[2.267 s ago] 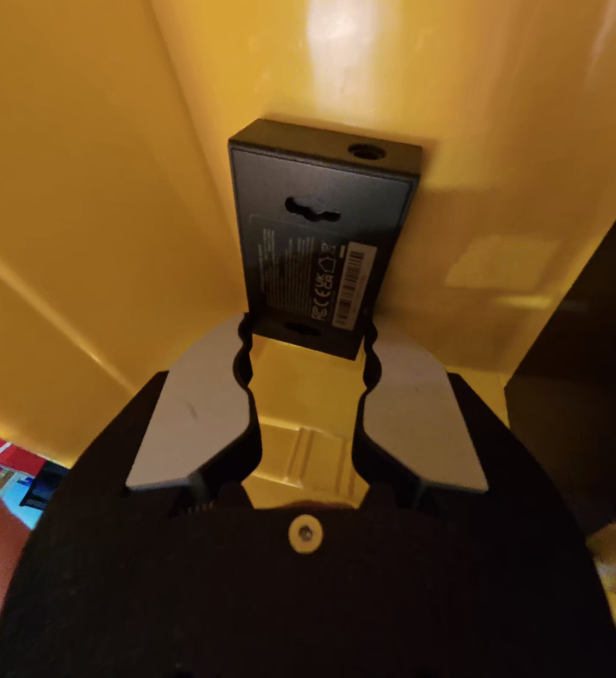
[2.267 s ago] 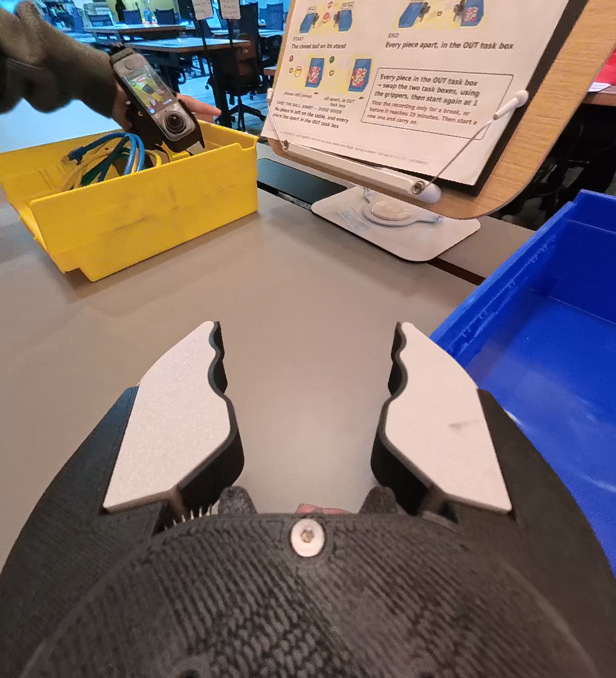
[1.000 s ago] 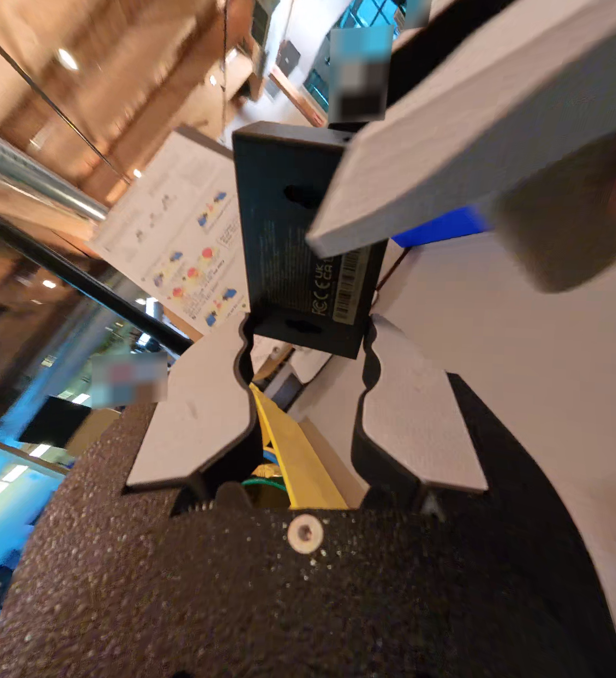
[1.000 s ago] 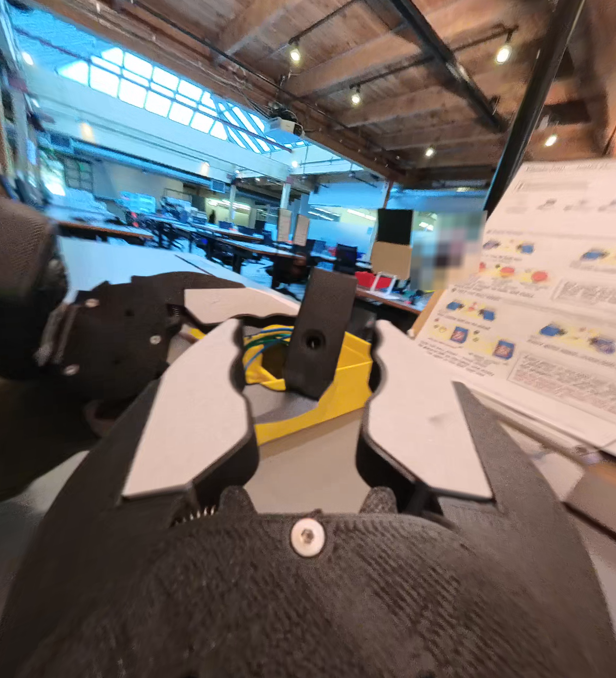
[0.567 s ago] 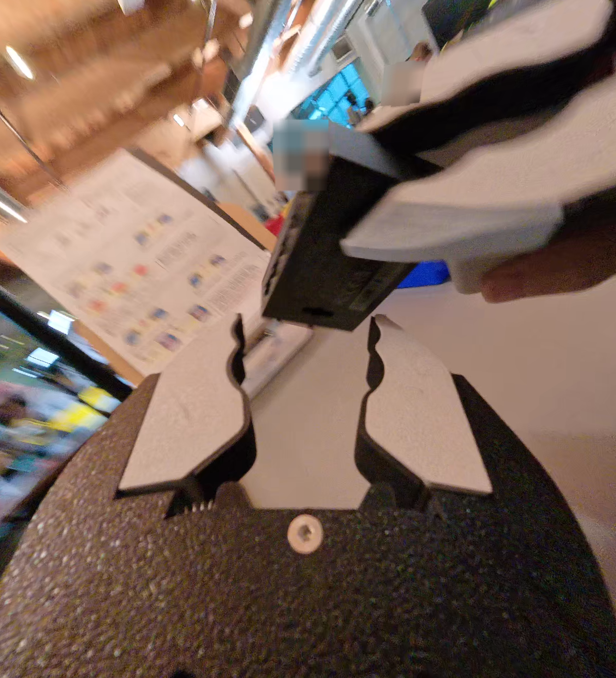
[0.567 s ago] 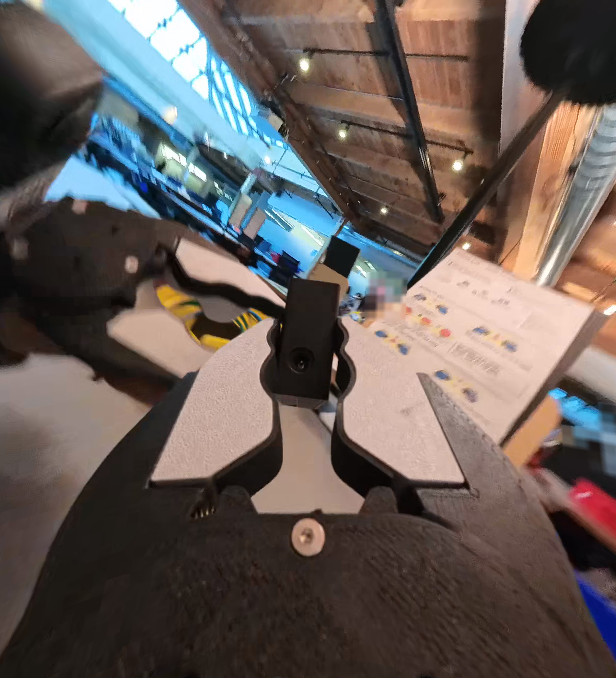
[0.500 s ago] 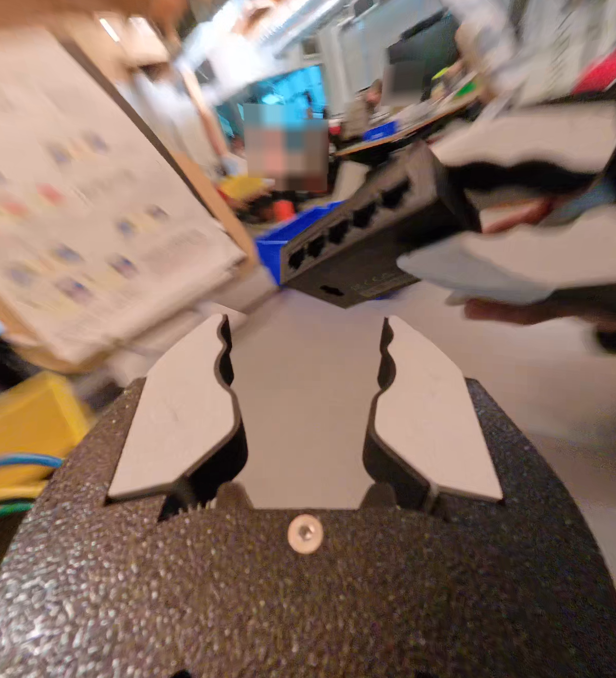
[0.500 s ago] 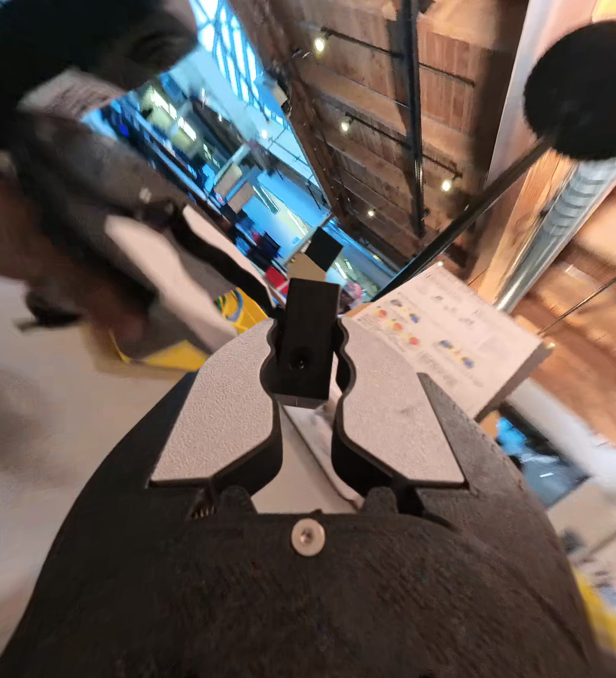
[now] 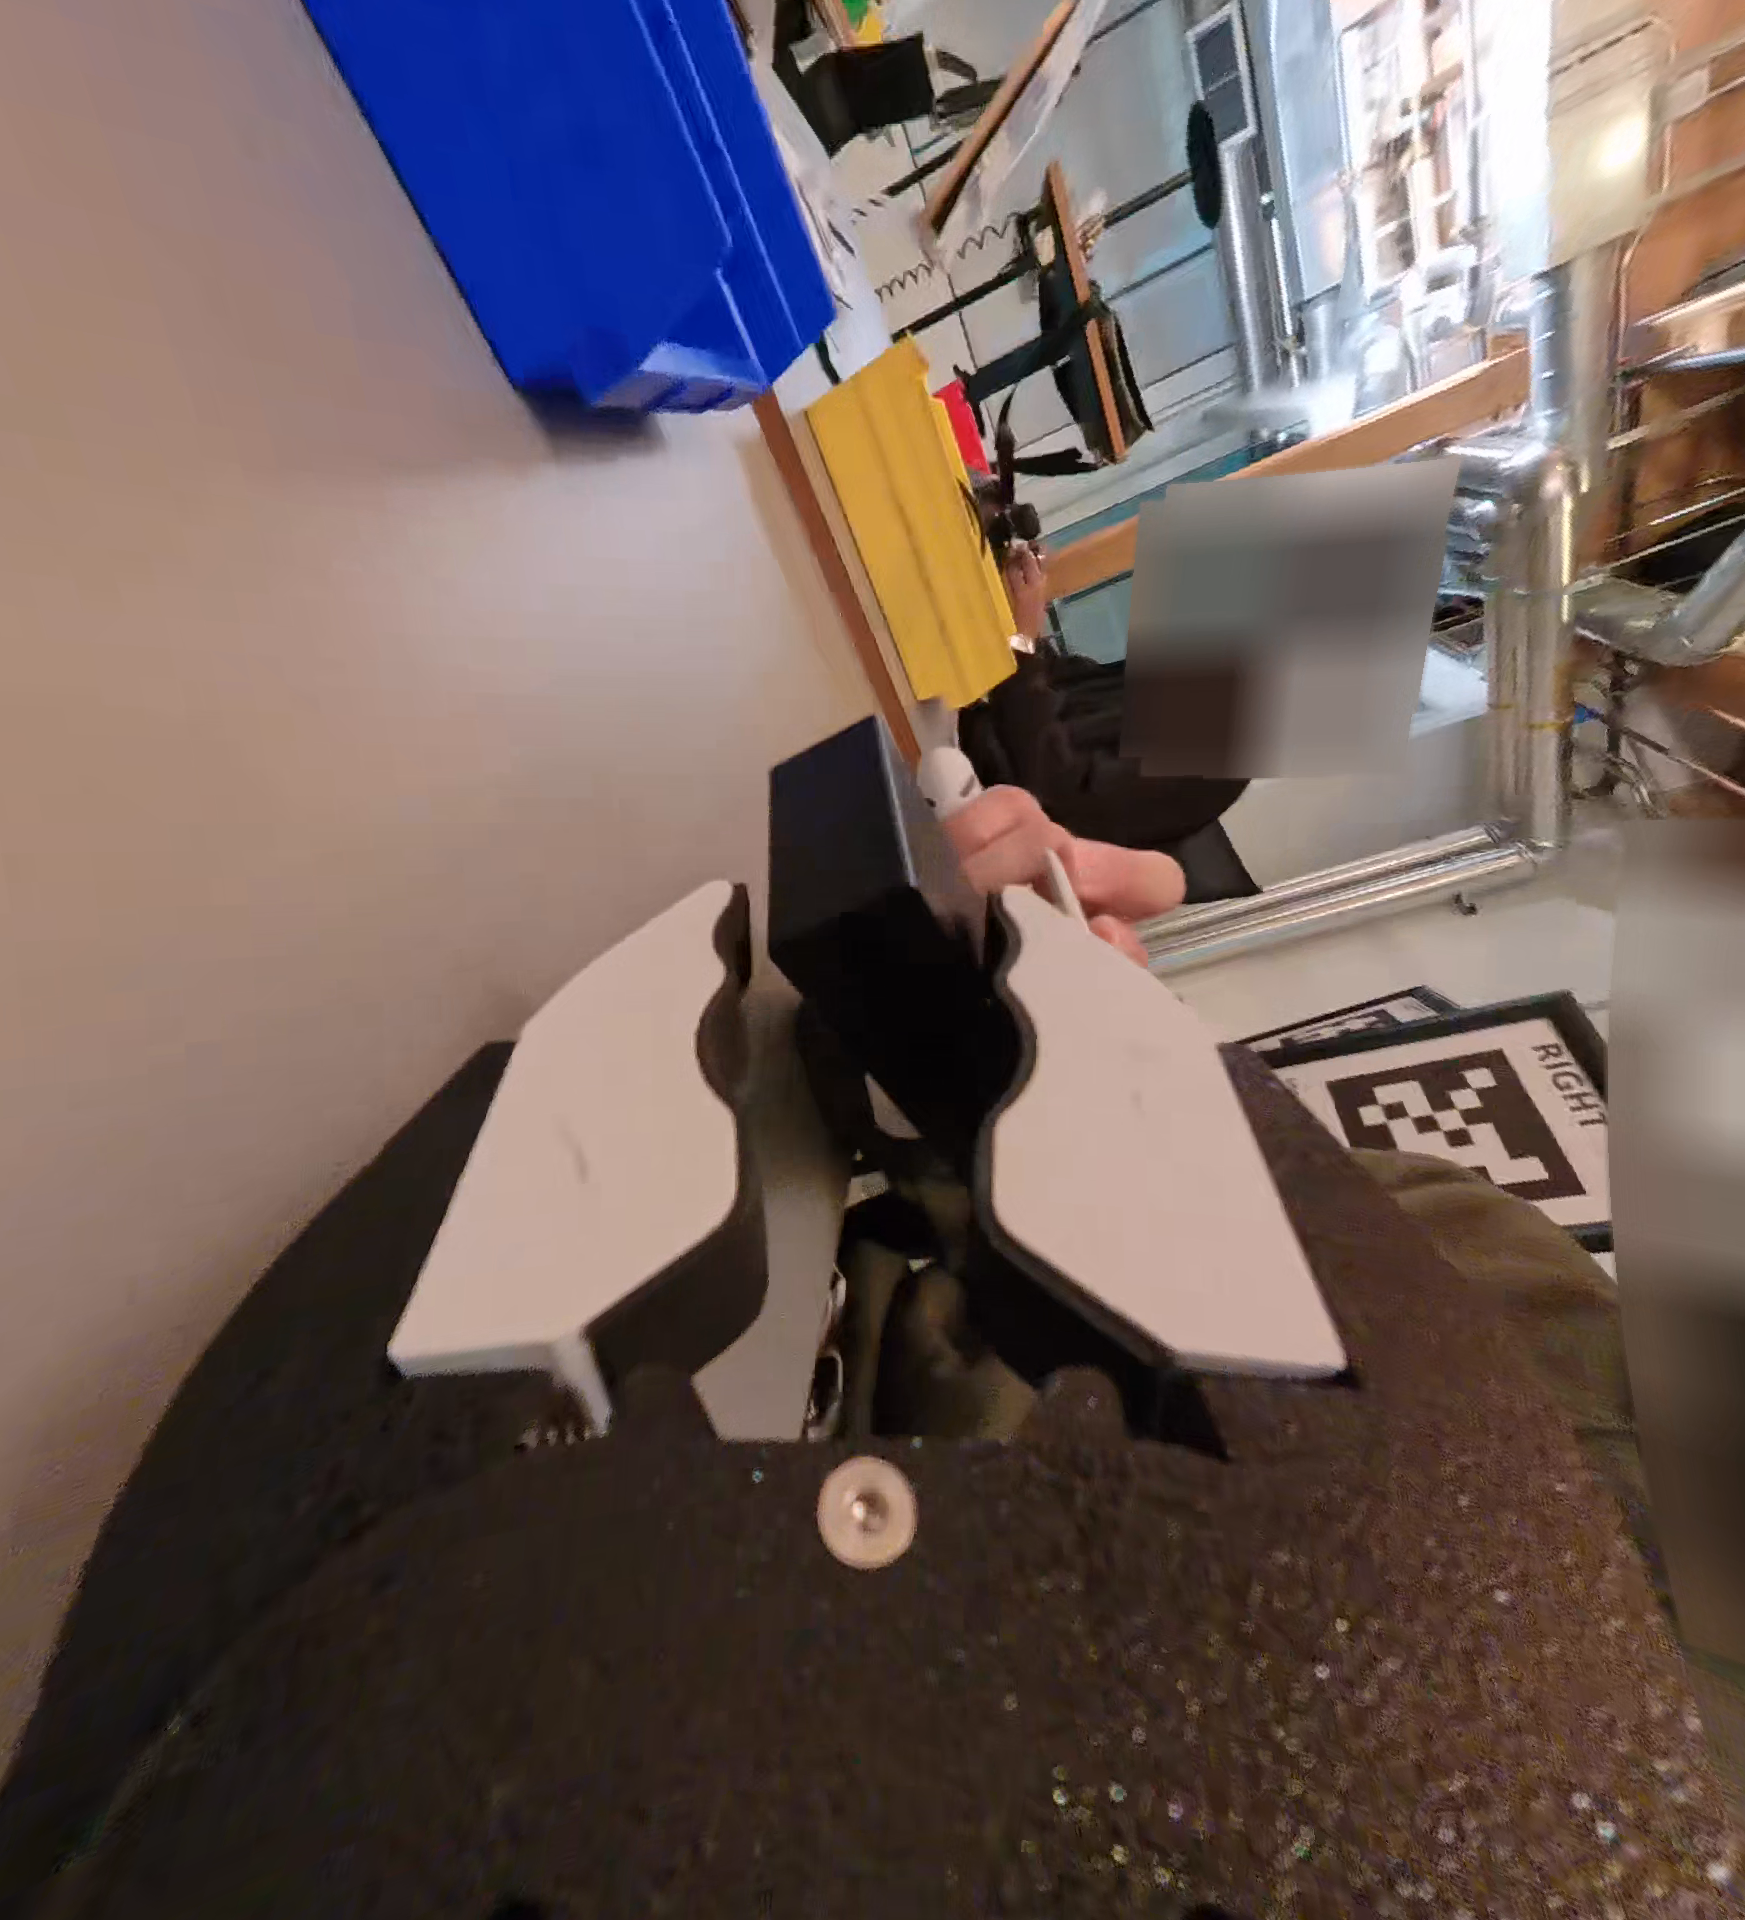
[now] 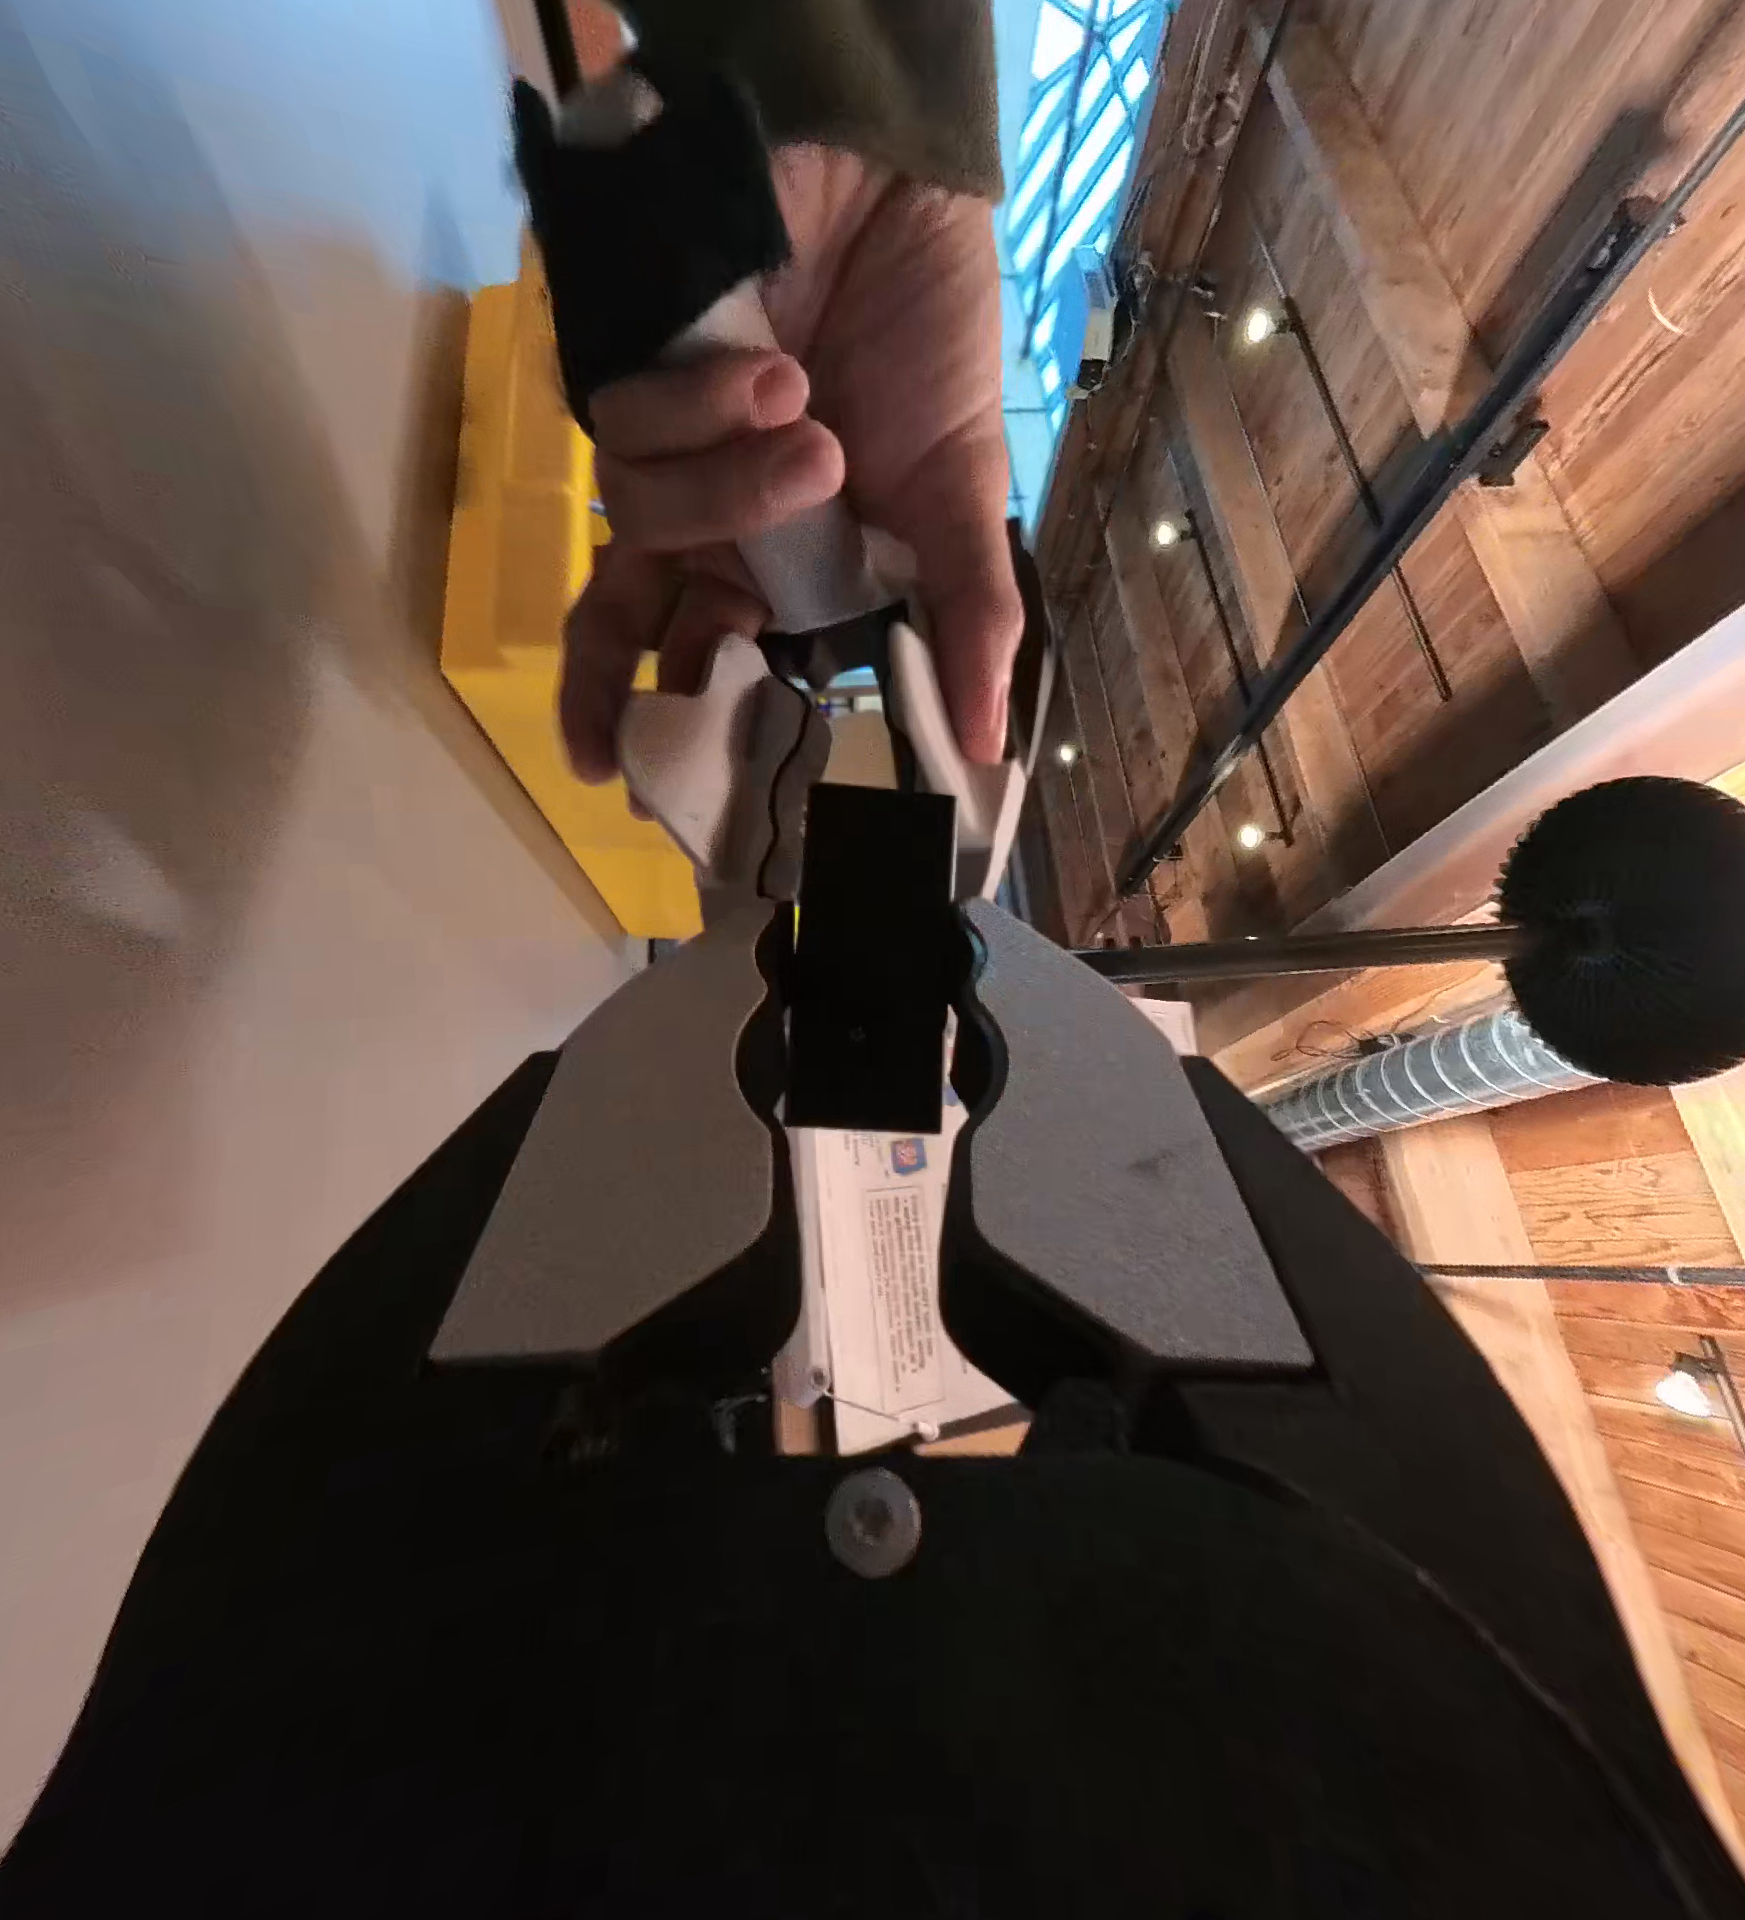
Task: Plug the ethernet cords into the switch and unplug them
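The black switch [image 10: 868, 997] is clamped between the jaws of my right gripper [image 10: 868, 935] and held off the pale table [image 10: 276, 1039]. My left gripper [image 10: 878, 873] reaches in from the far side, with its grey fingers [image 10: 702, 769] on either side of the switch's far end. In the left wrist view the switch [image 9: 837, 852] sits between the tips of my left gripper [image 9: 868, 914], whose jaws are narrowed to its width. The right gripper's black body [image 9: 909, 1049] shows just behind it. No ethernet cords are clearly in view.
A blue bin [image 9: 577, 187] and a yellow bin [image 9: 909, 540] stand on the table. A yellow bin [image 10: 515, 582] shows behind the hand [image 10: 878, 343] that holds the left gripper. A printed sheet [image 10: 889, 1247] and a fuzzy black microphone [image 10: 1657, 935] are nearby. Another person's hand [image 9: 1065, 873] is at the table edge. Only a small space, under 4 cm, lies between the two pairs of fingers.
My left gripper was open and apart from the switch; it has swung round and narrowed onto the switch's free end. My right gripper stays shut on the switch and has rolled over.
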Demonstrator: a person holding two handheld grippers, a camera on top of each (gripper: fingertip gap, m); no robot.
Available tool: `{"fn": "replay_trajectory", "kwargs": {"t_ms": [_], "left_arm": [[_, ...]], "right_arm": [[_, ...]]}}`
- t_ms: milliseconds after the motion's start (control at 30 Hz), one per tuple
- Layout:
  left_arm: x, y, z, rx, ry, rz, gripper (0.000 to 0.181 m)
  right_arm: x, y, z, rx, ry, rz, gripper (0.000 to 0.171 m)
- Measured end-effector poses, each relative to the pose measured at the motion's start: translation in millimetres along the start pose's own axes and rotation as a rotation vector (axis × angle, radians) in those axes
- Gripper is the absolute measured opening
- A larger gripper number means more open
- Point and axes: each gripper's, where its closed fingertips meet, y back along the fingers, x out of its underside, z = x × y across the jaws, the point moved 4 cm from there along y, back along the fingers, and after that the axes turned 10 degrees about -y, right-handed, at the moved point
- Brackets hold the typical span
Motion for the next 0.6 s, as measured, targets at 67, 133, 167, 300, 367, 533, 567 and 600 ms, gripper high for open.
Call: {"fn": "replay_trajectory", "kwargs": {"t_ms": [67, 133, 167, 300, 367, 533, 567, 600], "left_arm": [[-5, -3, 1, 0.022, -0.02, -0.046, 0.036], [-10, -6, 5, -0.002, -0.036, -0.112, 0.035], [-13, -8, 7, -0.017, -0.047, -0.146, 0.034], [-33, -6, 12, -0.08, -0.038, -0.344, 0.028], [-43, -3, 12, -0.085, -0.023, -0.429, 0.027], [-49, -4, 15, -0.149, 0.002, -0.52, 0.028], [-48, -6, 17, -0.156, 0.007, -0.526, 0.028], [-47, -9, 18, -0.15, 0.022, -0.525, 0.028]], "right_arm": [[3, -2, 1, 0.006, -0.027, 0.008, 0.027], [14, -4, 5, 0.004, -0.096, 0.048, 0.028], [19, -5, 7, -0.004, -0.172, 0.055, 0.03], [43, -10, -1, 0.062, -0.851, 0.093, 0.072], [63, -13, -4, 0.151, -1.217, 0.187, 0.098], [62, -16, -3, 0.173, -1.499, 0.089, 0.098], [61, -15, -7, 0.213, -1.508, 0.062, 0.094], [61, -14, -9, 0.242, -1.51, 0.059, 0.088]]}}
